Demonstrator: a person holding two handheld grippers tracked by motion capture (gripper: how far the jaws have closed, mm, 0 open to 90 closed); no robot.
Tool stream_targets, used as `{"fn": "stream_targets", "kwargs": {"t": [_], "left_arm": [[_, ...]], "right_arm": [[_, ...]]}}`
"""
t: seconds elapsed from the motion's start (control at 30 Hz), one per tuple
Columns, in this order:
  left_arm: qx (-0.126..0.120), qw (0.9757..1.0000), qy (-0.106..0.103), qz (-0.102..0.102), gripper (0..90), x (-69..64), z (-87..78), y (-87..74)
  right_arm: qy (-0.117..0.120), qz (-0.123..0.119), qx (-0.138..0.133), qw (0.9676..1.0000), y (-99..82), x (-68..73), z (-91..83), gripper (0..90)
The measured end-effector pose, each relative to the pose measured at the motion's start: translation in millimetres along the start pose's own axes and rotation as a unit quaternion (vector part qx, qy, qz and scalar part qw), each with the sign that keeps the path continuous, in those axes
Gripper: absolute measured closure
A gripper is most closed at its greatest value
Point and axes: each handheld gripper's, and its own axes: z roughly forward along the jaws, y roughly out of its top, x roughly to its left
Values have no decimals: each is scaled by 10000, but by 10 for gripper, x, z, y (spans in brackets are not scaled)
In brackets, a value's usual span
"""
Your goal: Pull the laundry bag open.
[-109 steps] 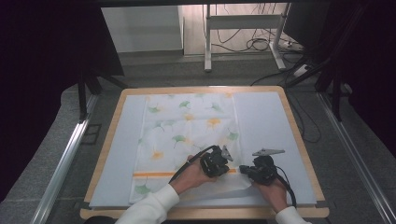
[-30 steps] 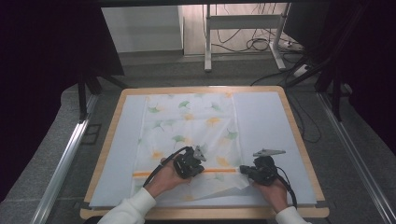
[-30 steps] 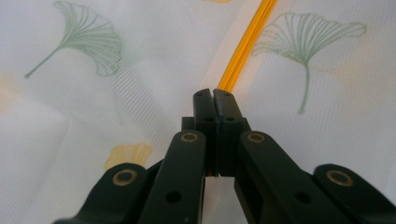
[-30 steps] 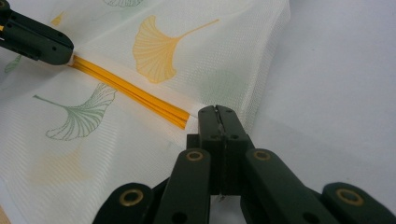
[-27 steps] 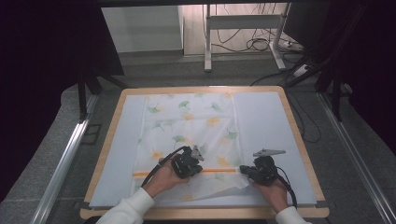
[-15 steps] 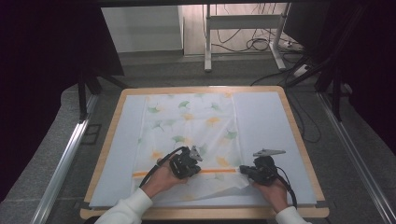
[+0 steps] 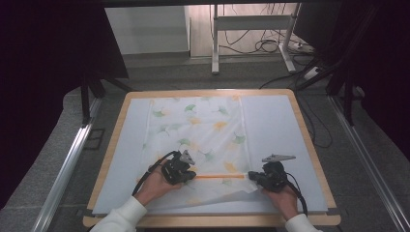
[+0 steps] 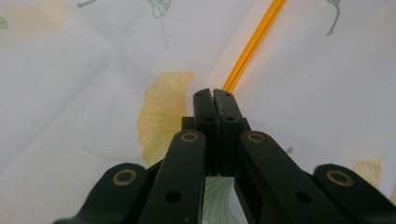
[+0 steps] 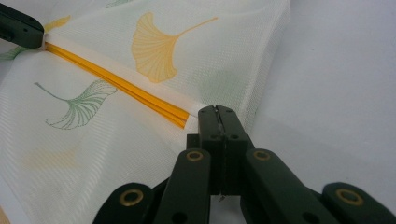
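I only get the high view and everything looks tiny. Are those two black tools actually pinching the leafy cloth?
Observer: Yes. In the right gripper view, the right gripper is shut on the cloth at the end of the orange stripe.
Operator: And the other one?
Observer: The left gripper has its jaws shut at the stripe's other end.
Operator: What are the leaves?
Observer: Fan-shaped prints; a yellow leaf lies beside those jaws.

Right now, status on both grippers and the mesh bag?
Left gripper shut on the zipper. Right gripper shut on the mesh bag, at its zipper-end corner. Bag flat on the table, zipper stretched between them. Nothing in the way.
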Motion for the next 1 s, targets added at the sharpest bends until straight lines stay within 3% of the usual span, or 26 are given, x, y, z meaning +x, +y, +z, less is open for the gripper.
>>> {"fn": "stream_targets", "kwargs": {"t": [1.0], "left_arm": [[2,9996,206,-183,900,141,-235,-378]], "right_arm": [[-2,-5,-6,10000,-3,-2,-1,900]]}}
